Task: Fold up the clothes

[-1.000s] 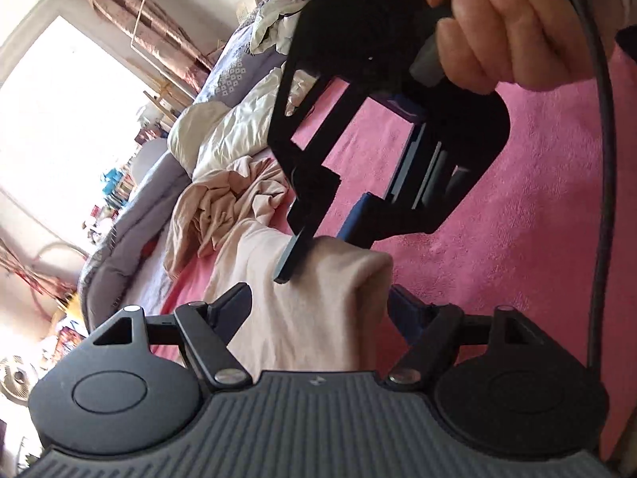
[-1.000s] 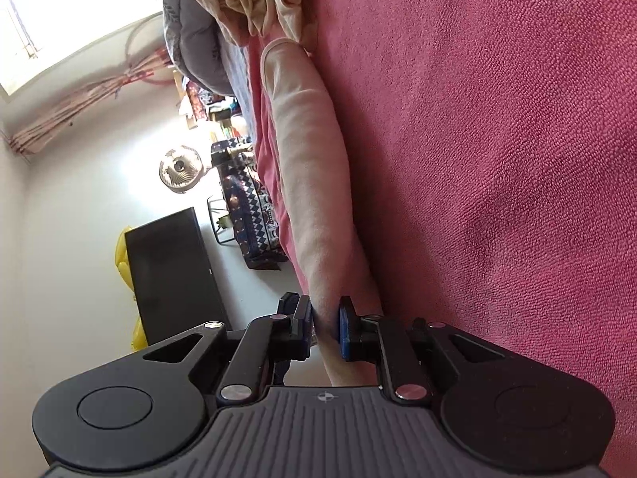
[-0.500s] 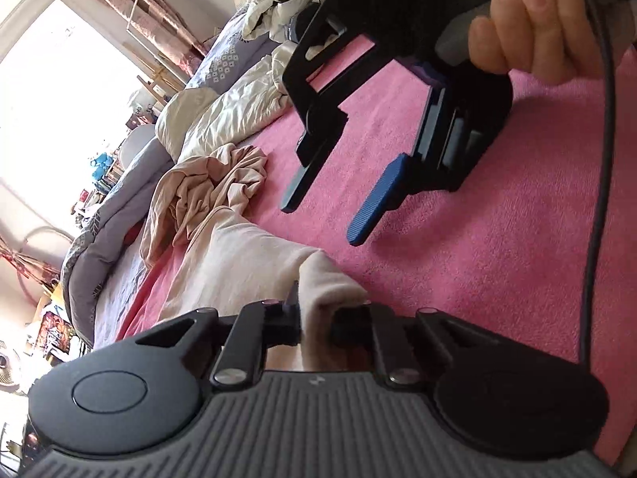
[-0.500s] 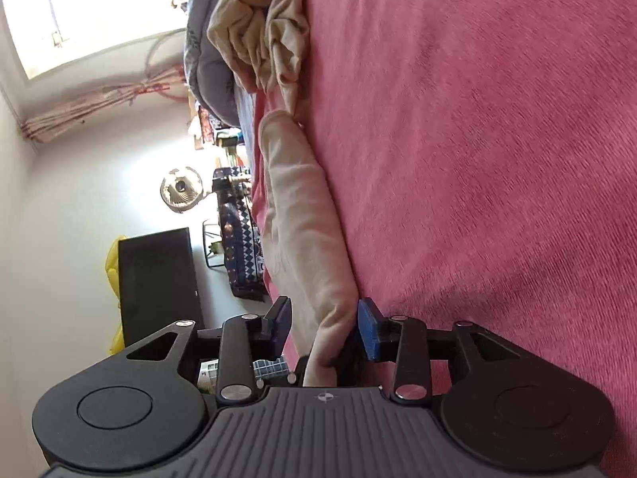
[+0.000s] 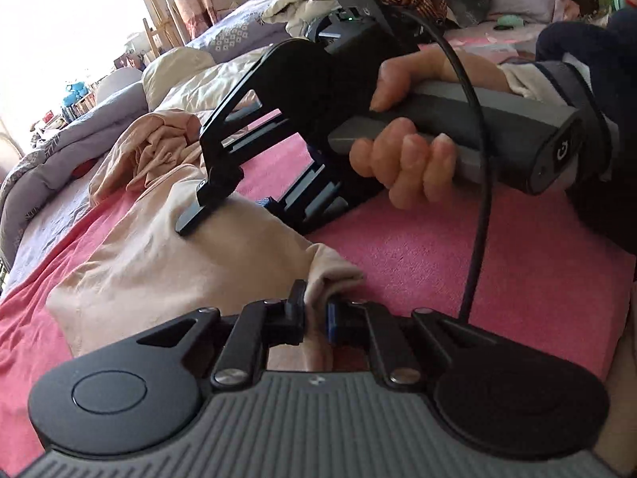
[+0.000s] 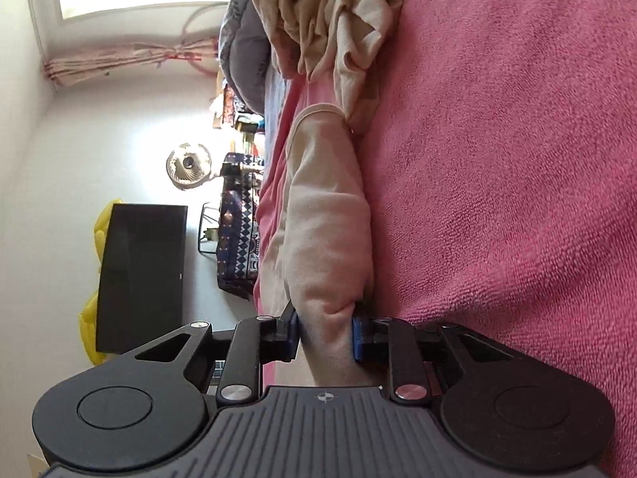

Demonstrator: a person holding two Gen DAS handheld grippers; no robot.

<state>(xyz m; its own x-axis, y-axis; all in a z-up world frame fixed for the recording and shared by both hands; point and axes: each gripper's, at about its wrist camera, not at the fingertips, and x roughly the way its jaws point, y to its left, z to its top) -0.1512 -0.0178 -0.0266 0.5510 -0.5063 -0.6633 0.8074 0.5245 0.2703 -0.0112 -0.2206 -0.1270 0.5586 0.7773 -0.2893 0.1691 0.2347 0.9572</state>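
A beige garment (image 5: 179,271) lies folded on the pink blanket (image 5: 438,263) of a bed. My left gripper (image 5: 316,302) is shut on its near corner, which bunches up between the pads. In the left wrist view a hand (image 5: 406,167) holds my right gripper (image 5: 227,215) low over the garment's far edge, one finger on top of the cloth. In the right wrist view the right gripper (image 6: 324,330) has its jaws closing on the garment's (image 6: 326,231) thick folded edge, and both pads touch the cloth.
A crumpled beige cloth (image 5: 159,147) lies just beyond the garment. A grey quilt (image 5: 79,139) and a white duvet (image 5: 191,79) pile up at the bed's far side. A black cable (image 5: 481,199) hangs from the right gripper. Off the bed stand a fan (image 6: 189,171) and a black box (image 6: 139,275).
My left gripper shut on the garment's near corner. My right gripper let go of the fold, opened, then came down on it again with jaws narrowing. Both views rolled.
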